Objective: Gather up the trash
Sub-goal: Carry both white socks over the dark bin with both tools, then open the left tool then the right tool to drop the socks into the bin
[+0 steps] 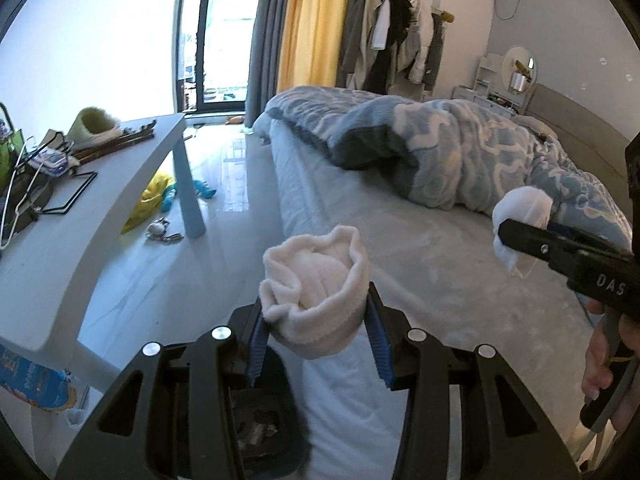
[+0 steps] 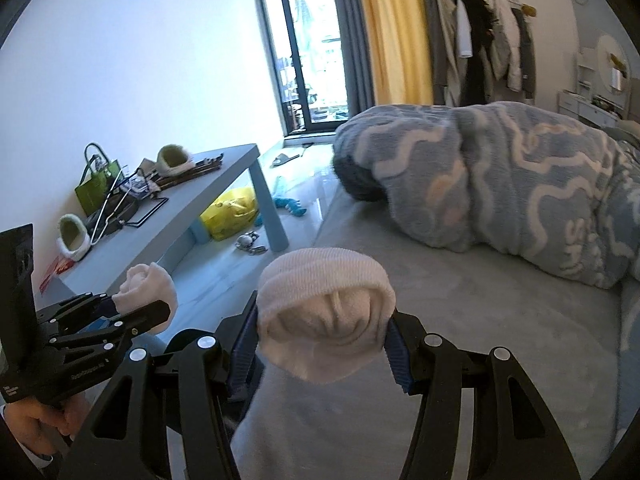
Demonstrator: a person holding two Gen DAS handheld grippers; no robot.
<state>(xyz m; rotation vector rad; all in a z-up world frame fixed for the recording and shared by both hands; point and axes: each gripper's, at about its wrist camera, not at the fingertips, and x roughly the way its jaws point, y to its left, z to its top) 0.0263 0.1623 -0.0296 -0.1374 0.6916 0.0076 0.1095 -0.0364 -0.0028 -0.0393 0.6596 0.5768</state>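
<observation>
At lower centre, my left gripper (image 1: pixel 316 332) clamps a rolled white sock (image 1: pixel 316 284); my right gripper (image 2: pixel 324 344) pinches another sock bundle (image 2: pixel 324 320). Only the left view shows a dark bin (image 1: pixel 256 432) beneath.

blanket (image 2: pixel 500 184) on bed (image 2: pixel 460 304), table (image 2: pixel 208 196) left

A cream-white rolled fleece sock (image 1: pixel 316 300) sits between the blue ribbed pads of the black left hand-held gripper (image 1: pixel 318 344), and another cream-white rolled sock (image 2: pixel 326 320) between those of the black right hand-held gripper (image 2: pixel 324 346). The fluffy blue blanket (image 2: pixel 500 184) bears pale wavy swirls over a grey bed sheet (image 2: pixel 460 320). On the pale blue-grey desk (image 2: pixel 224 192) stands a green tote bag (image 2: pixel 96 188), with a yellow plastic bag (image 2: pixel 232 216) beneath.
</observation>
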